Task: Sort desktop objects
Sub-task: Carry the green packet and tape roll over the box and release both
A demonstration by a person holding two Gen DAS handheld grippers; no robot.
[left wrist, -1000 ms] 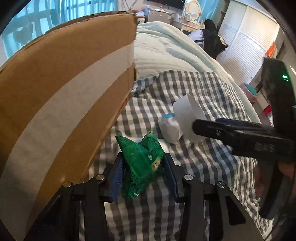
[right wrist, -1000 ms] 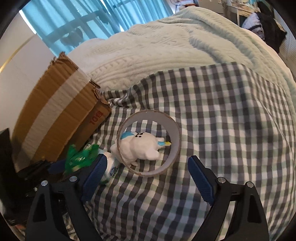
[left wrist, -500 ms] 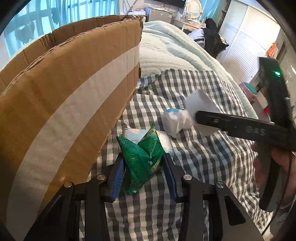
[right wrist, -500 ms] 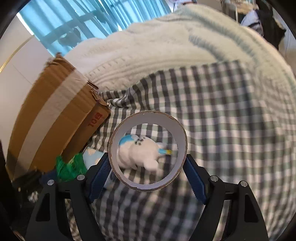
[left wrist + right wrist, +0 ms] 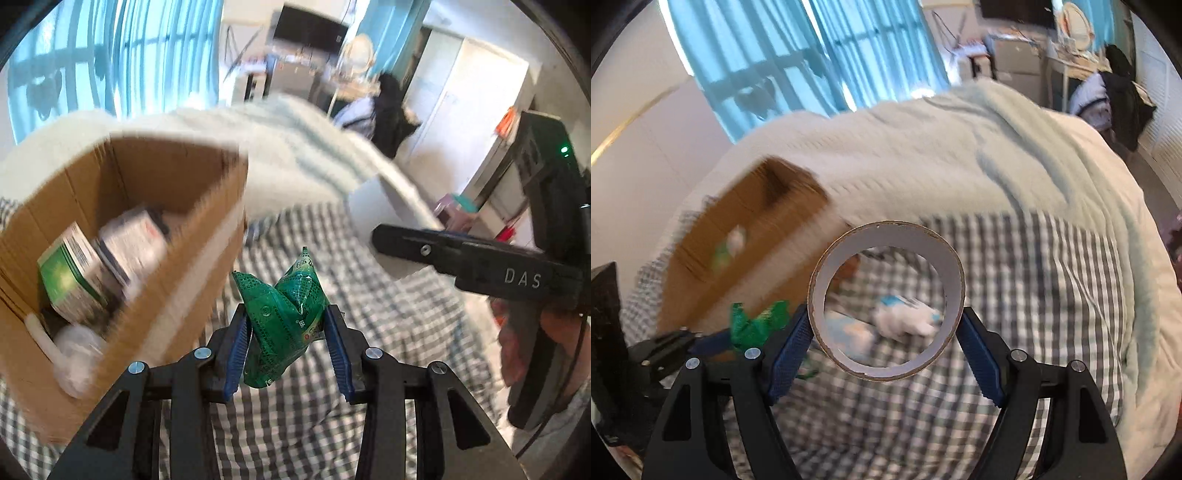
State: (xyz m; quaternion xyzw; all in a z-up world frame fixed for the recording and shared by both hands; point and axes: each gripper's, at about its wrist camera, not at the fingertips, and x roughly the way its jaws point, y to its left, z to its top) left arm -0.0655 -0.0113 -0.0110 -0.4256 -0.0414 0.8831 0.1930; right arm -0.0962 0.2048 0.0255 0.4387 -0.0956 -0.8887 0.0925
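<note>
My left gripper is shut on a crumpled green snack packet and holds it in the air just right of the open cardboard box. My right gripper is shut on a white cardboard tape ring, held above the checked cloth. The right gripper also shows in the left wrist view, off to the right. A white plush toy and a pale packet lie on the cloth, seen through the ring. The green packet also shows in the right wrist view.
The box holds a green-and-white carton, another carton and white items. A pale green blanket covers the bed behind the checked cloth. Furniture and clothes stand at the far right.
Both grippers have risen. The left one lifted the green packet until the box's inside came into view. The right one closed on the tape ring and lifted it off the cloth.
</note>
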